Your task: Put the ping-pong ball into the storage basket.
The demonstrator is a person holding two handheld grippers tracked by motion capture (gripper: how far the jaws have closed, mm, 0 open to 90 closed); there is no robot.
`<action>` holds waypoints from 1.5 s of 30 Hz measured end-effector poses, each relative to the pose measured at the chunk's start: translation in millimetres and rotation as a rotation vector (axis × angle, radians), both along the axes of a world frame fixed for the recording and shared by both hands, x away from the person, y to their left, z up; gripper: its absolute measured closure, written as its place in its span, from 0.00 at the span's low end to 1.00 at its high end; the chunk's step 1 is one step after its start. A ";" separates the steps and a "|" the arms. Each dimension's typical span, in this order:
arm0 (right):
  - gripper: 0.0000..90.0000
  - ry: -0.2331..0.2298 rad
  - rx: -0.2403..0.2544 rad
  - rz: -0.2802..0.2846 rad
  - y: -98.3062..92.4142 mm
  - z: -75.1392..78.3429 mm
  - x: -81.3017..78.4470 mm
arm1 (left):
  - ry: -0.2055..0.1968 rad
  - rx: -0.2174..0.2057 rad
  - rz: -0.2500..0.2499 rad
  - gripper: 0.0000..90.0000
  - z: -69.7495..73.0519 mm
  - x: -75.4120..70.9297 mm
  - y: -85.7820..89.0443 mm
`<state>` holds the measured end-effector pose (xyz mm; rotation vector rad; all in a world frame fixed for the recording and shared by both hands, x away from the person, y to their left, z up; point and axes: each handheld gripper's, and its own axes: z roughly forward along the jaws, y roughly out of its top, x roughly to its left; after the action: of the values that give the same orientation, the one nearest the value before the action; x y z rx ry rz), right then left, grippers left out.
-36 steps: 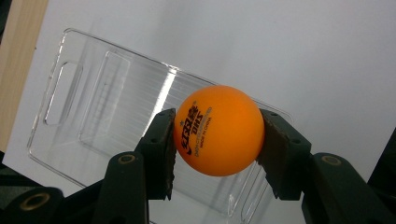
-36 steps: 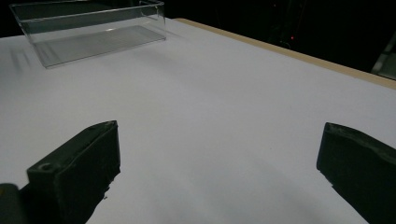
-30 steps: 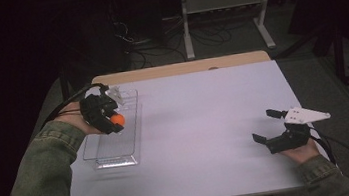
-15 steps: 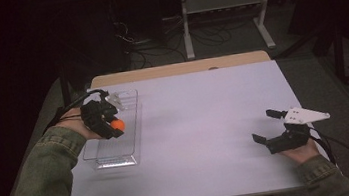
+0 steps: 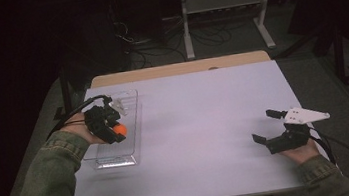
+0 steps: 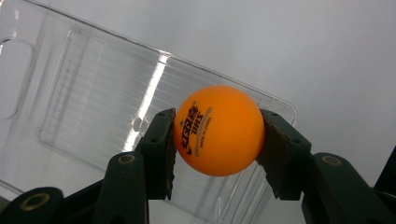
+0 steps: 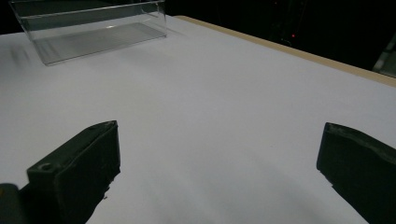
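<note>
The left gripper (image 6: 215, 140) view shows jaws clamping a printed orange ball (image 6: 218, 129); the right gripper (image 5: 271, 126) gapes.

Orange ball (image 6: 218, 130) with dark print, clear ribbed tray (image 6: 84, 93), white table (image 5: 206, 124).

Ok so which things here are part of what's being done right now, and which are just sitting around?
In use:
- orange ball, clamped between the left gripper's jaws
- clear plastic tray, right under the ball

Just around:
- right gripper, jaws open over bare table, holding nothing
- metal stand and cables on the floor behind
</note>
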<state>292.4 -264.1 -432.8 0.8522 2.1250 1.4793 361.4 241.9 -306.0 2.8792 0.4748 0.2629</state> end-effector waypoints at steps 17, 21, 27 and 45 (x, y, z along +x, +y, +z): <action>0.00 0.004 -0.001 0.000 0.2 -0.3 -0.1 | 0.037 0.003 -0.006 0.56 -20.9 0.9 0.1; 0.00 0.002 -0.001 0.000 0.1 -0.3 0.0 | 0.041 0.000 -0.005 0.56 -24.9 1.1 1.1; 0.00 0.004 -0.002 0.002 0.3 -0.4 -0.1 | 0.056 -0.017 0.002 0.56 -34.3 0.9 3.7; 0.00 0.004 -0.007 0.007 0.8 -0.7 -0.3 | 0.082 -0.034 0.008 0.56 -52.1 4.8 6.5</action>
<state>292.1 -263.3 -433.5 0.8473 2.1372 1.4734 366.2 248.4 -358.2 2.8645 0.5002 0.1372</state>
